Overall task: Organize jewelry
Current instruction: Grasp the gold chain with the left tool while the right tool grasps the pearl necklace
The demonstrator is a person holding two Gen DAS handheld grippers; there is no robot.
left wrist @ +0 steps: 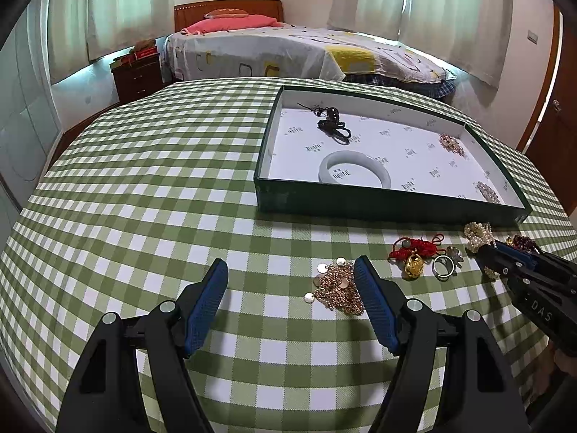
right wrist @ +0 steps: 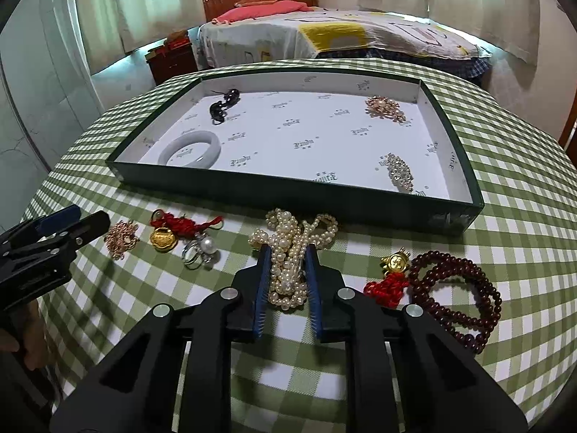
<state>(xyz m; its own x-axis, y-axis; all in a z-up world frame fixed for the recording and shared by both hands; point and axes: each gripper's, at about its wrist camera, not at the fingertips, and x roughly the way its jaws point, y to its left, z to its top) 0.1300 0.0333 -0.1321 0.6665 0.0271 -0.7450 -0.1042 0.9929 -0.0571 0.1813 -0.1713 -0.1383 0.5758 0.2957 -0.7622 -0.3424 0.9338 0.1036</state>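
The right claw (right wrist: 286, 270) straddles the pearl necklace (right wrist: 288, 249), heaped on the surface just before the tray's (right wrist: 288, 200) near wall, pads narrowed against the beads though the grip isn't clearly sealed. Pearls look slick, loose and floppy; best pinched through the thick middle of the bundle so strands don't spill. The left claw (left wrist: 290, 281) hangs wide beside the gold chain (left wrist: 337, 288), holding nothing.

Bedroom setting. A bed (left wrist: 288, 50) with wooden headboard (left wrist: 227, 11) stood beyond the checked tablecloth (left wrist: 144, 187). Pale curtains (left wrist: 432, 0) covered the bright windows.
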